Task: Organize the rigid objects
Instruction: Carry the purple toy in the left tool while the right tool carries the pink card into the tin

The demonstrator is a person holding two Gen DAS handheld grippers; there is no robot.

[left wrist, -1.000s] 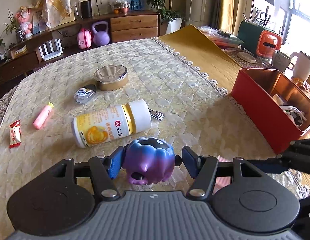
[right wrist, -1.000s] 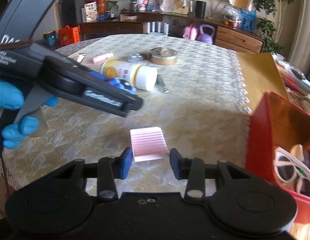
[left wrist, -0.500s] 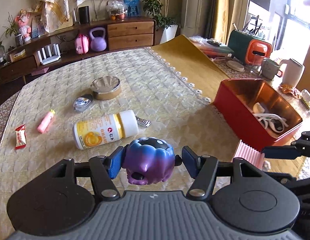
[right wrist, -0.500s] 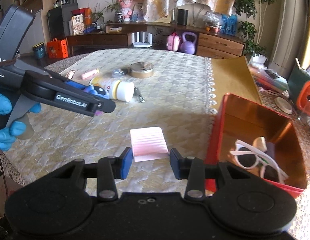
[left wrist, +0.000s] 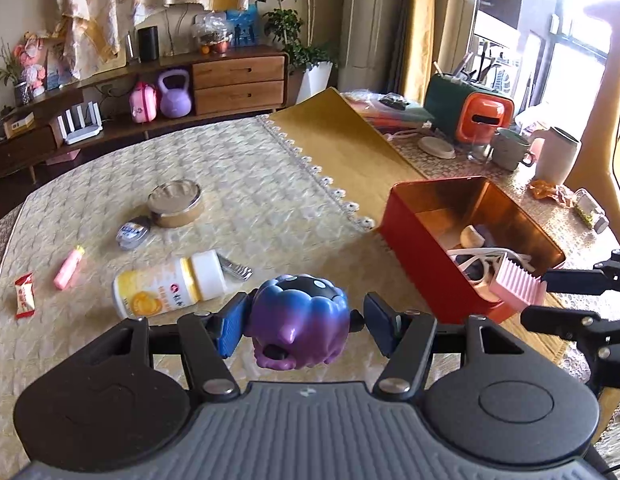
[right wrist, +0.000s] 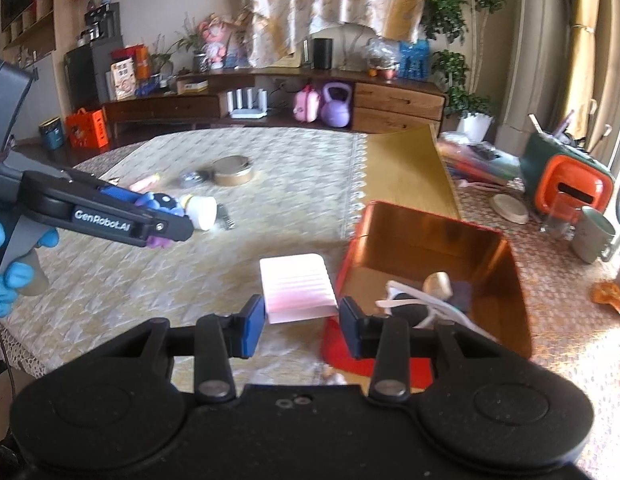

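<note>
My left gripper (left wrist: 299,326) is shut on a purple and blue toy figure (left wrist: 297,320) and holds it above the table. The toy also shows in the right wrist view (right wrist: 159,208). My right gripper (right wrist: 301,320) is shut on a pink ribbed block (right wrist: 295,288), held at the near left corner of the red box (right wrist: 506,280). The pink block also shows in the left wrist view (left wrist: 516,284) over the red box's (left wrist: 414,248) near rim. White glasses (right wrist: 422,304) and small items lie in the box.
On the cloth lie a yellow and white bottle (left wrist: 169,284), a metal clip (left wrist: 235,268), a round tin (left wrist: 173,202), a small silver case (left wrist: 131,232), a pink tube (left wrist: 67,268) and a red sachet (left wrist: 23,294). Mugs (left wrist: 510,148) and a toaster (left wrist: 484,118) stand beyond the box.
Both grippers have risen and moved right toward the red box, each with its object. The pink block now hangs at the box's near rim.
</note>
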